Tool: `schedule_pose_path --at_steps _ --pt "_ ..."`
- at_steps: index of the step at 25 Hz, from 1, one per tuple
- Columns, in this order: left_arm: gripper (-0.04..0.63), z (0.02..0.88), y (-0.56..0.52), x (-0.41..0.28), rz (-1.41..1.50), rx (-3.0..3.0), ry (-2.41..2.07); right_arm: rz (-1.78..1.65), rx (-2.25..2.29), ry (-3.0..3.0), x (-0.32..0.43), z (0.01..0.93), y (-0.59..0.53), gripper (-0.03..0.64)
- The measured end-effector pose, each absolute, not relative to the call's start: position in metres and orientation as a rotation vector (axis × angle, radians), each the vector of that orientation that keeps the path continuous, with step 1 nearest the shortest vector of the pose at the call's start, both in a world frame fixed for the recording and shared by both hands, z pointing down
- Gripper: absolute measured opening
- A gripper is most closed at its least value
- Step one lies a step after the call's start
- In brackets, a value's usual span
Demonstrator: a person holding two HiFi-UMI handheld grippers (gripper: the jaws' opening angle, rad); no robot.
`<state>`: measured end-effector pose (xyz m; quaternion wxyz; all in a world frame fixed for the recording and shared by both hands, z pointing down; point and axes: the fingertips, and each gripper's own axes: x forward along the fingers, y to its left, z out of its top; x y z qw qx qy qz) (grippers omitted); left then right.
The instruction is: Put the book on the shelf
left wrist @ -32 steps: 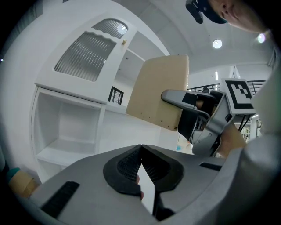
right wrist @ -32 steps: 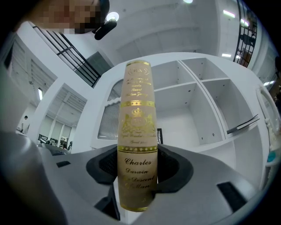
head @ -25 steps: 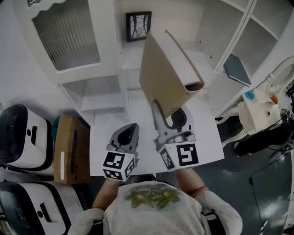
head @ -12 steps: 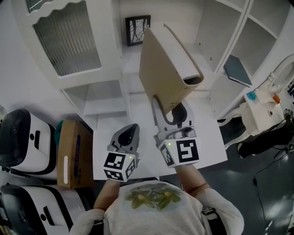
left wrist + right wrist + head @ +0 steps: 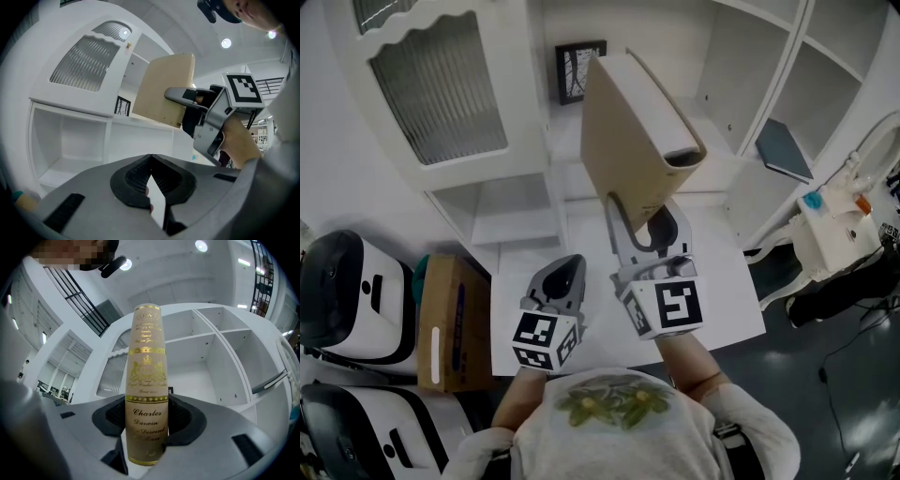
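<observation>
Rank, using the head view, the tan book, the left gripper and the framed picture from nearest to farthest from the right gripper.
1. The tan book: clamped in the jaws of the right gripper.
2. The left gripper: close beside it on the left, jaws together.
3. The framed picture: farthest, up behind the book.

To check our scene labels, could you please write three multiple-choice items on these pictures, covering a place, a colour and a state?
1. Where is the book? A in the right tool; B on the floor; C in a drawer.
2. What colour is its cover? A blue; B beige; C red.
3. How is the left tool? A shut and empty; B holding a cup; C holding the book.
Answers: 1 A, the jaws clamp its spine; 2 B, beige with gold lettering; 3 A, jaws together, nothing between.
</observation>
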<state>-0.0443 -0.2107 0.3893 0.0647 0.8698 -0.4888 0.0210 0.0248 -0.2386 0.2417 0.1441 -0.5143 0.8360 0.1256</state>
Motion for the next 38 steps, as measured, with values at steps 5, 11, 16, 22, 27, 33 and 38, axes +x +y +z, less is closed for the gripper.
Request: schedule_pose_path --at_steps 5,11,16,22,27,33,38 --pt "0.028 0.390 -0.214 -0.043 0.057 2.627 -1.464 0.376 -1.491 2.417 0.021 0.240 -0.245 0.221" --pt "0.028 0.392 -0.214 -0.041 0.057 2.628 -1.454 0.378 -1.518 2.425 0.020 0.244 -0.253 0.221" --pt "0.028 0.393 -0.212 -0.044 0.056 2.621 -1.458 0.373 -1.540 2.423 0.018 0.243 -0.256 0.221" --pt "0.028 0.396 -0.210 -0.043 0.057 2.610 -1.452 0.369 -1.555 2.410 0.017 0.239 -0.259 0.221" --pt "0.028 0.401 -0.206 -0.040 0.068 2.608 -1.438 0.349 -1.589 2.397 0.015 0.236 -0.262 0.221" --pt "0.028 0.402 -0.202 -0.041 0.073 2.600 -1.440 0.338 -1.598 2.381 0.014 0.232 -0.264 0.221" --pt "0.028 0.403 -0.200 -0.043 0.073 2.590 -1.448 0.338 -1.607 2.361 0.013 0.229 -0.266 0.221"
